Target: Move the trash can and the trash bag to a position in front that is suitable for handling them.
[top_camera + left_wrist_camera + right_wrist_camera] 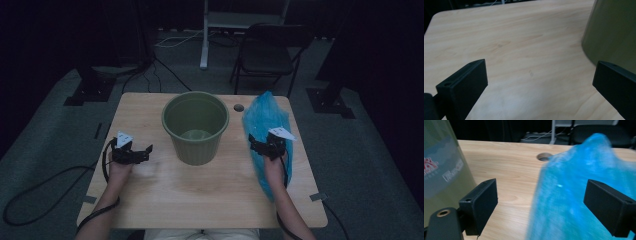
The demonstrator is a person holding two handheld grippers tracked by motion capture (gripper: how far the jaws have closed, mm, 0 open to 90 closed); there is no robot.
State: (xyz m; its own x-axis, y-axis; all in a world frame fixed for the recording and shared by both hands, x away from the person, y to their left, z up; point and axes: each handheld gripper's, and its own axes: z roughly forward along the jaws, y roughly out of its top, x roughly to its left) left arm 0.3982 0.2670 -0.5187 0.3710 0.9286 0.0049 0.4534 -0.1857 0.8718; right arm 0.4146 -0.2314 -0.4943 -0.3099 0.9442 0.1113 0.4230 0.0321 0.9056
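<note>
The right tool (pixel 261 145) sits over a blue plastic bag (pixel 267 125) on the right side of the tabletop (pixel 200 195), its jaws spread wide; in the right gripper view the bag (pixel 574 200) rises between them, but neither jaw is pressed on it. The left tool (pixel 145 151) hovers low over bare wood on the left, also released, with nothing between its jaws. A green bucket (pixel 195 127) stands upright in the middle of the tabletop, between the two tools and near each; its wall (pixel 611 32) fills the right edge of the left gripper view and blocks the straight way across to the bag. Just behind the bucket's right side a small round hole (pixel 238 107) pierces the tabletop, close to the bag's top. Beyond the far edge stand a dark folding chair (pixel 270 55) and a white stand leg (pixel 204 35), with cables (pixel 170 40) on the floor.
</note>
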